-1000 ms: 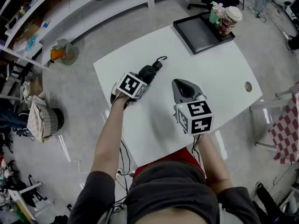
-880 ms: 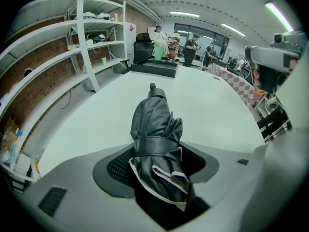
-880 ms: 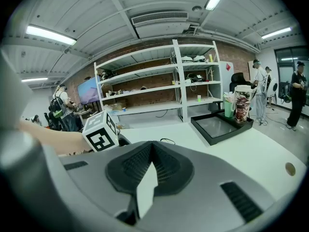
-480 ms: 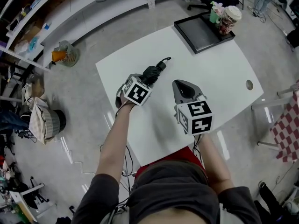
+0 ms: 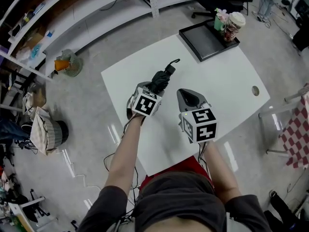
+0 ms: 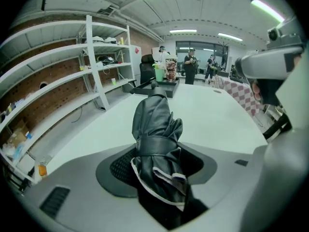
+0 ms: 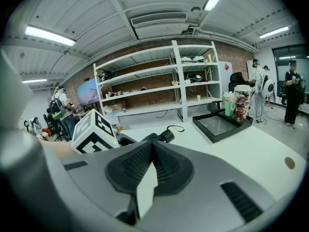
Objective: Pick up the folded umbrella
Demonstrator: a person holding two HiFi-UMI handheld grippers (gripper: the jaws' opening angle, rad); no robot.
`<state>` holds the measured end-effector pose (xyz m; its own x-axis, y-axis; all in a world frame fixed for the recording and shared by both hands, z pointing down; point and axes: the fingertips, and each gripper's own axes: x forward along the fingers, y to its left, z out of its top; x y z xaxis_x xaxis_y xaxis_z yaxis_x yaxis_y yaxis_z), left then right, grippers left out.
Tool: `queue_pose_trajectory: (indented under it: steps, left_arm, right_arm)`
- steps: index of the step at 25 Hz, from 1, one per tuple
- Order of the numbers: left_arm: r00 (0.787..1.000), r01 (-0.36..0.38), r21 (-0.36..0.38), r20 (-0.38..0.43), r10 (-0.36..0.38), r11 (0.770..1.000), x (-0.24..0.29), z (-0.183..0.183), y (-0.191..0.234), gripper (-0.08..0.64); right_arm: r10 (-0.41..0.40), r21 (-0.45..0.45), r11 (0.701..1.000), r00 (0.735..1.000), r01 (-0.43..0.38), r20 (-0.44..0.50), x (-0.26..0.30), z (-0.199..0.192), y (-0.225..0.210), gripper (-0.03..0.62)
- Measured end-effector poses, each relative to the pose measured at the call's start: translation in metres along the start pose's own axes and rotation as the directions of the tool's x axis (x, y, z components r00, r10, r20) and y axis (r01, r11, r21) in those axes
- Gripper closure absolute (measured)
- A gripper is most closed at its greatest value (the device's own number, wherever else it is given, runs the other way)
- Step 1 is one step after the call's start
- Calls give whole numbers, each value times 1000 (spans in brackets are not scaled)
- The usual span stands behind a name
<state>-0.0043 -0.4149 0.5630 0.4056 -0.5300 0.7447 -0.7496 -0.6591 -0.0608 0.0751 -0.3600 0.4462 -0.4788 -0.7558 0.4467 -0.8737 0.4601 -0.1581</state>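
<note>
Far left on the grey floor [image 5: 87, 95], beside the desk [image 5: 222, 76], stands a small fan [image 5: 71, 64]. On the left half of the white desk, the left claw [image 5: 152, 90], with its marker cube [image 5: 146, 105] uppermost, is clamped on the folded umbrella [image 5: 163, 77]. Its jaws have just been closing, and the black bundle sits between them. In the left gripper view the pads press on both sides of the strapped, white-edged fabric, and the rest of the umbrella runs away from the camera towards the far end of the desk. In the head view its handle end and thin wrist loop [image 5: 175, 61] reach out past the jaws, above the desk top. Whether the umbrella is clear of the surface cannot be told. Just to the right, apart from the umbrella, the right claw [image 5: 188, 96] hangs over the middle of the desk under its own marker cube [image 5: 199, 125]. Its jaws are together with nothing between them. Further right, at the far corner, a black tray [image 5: 195, 42] carries two cups [image 5: 235, 24] at its right end. A small round hole [image 5: 255, 91] shows near the right edge of the desk, and a red-and-white checked cloth [image 5: 295, 139] hangs beyond it.
</note>
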Motion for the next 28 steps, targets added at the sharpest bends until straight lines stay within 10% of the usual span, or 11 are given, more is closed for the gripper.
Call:
queue_pose_trajectory:
  steps: [28]
  left_arm:
    - [925,7,-157,375,53,988,-125,62,-9,313]
  right_arm:
    - [-38,-44,998,996,42,80,-33,24,40,574]
